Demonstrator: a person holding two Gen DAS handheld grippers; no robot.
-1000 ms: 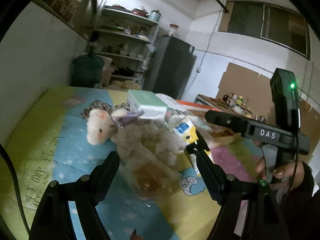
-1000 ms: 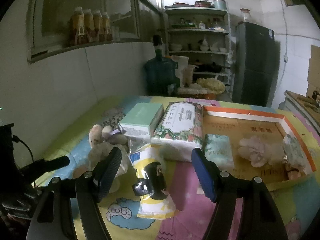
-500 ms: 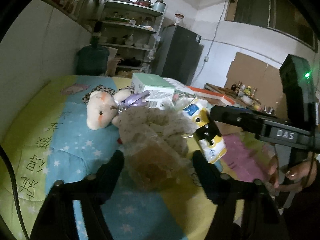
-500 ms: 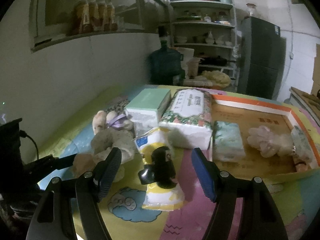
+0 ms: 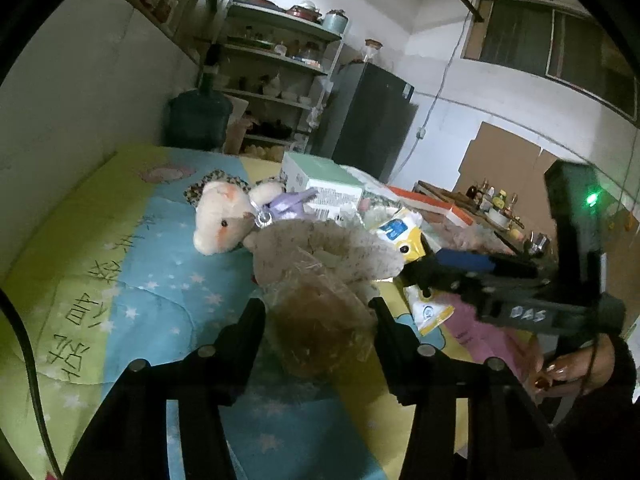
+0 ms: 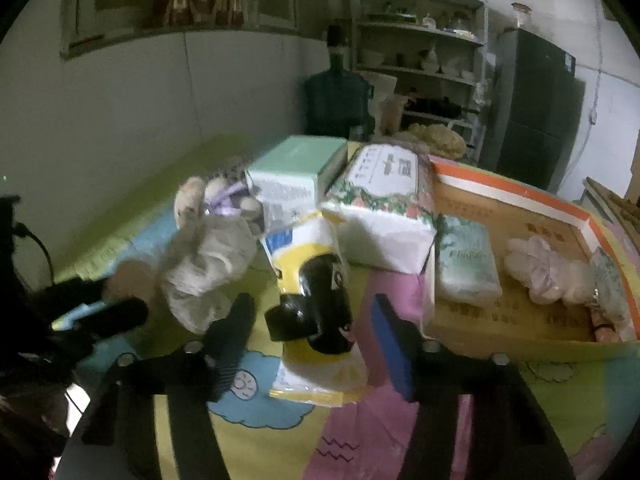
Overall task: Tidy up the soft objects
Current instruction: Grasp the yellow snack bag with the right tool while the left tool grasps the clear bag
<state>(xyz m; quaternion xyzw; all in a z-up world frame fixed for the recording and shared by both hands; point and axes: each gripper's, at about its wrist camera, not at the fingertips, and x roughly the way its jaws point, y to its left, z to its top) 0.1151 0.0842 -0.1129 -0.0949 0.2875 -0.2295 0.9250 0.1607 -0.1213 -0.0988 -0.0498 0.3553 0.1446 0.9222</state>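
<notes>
A plush bear (image 5: pixel 224 220) with a purple bow lies on the colourful mat; it also shows in the right wrist view (image 6: pixel 208 248). Its lower end is a brownish part wrapped in clear plastic (image 5: pixel 320 324). My left gripper (image 5: pixel 318 312) is open, with its jaws on either side of that wrapped part. My right gripper (image 6: pixel 312 316) is open, its jaws on either side of a yellow and white packet with a black figure (image 6: pixel 316 304). An orange-rimmed cardboard tray (image 6: pixel 520 196) on the right holds a tissue pack (image 6: pixel 466 260) and a pale pink plush (image 6: pixel 544 268).
A mint-green box (image 6: pixel 296 168) and a large floral tissue pack (image 6: pixel 384 208) stand behind the packet. A blue water jug (image 6: pixel 336 100), shelves (image 6: pixel 420 40) and a dark fridge (image 6: pixel 532 104) are beyond the table. A wall runs along the left.
My left gripper has moved forward, so its jaws now flank the bear's wrapped end. My right gripper has moved closer to the yellow packet. Both stay open.
</notes>
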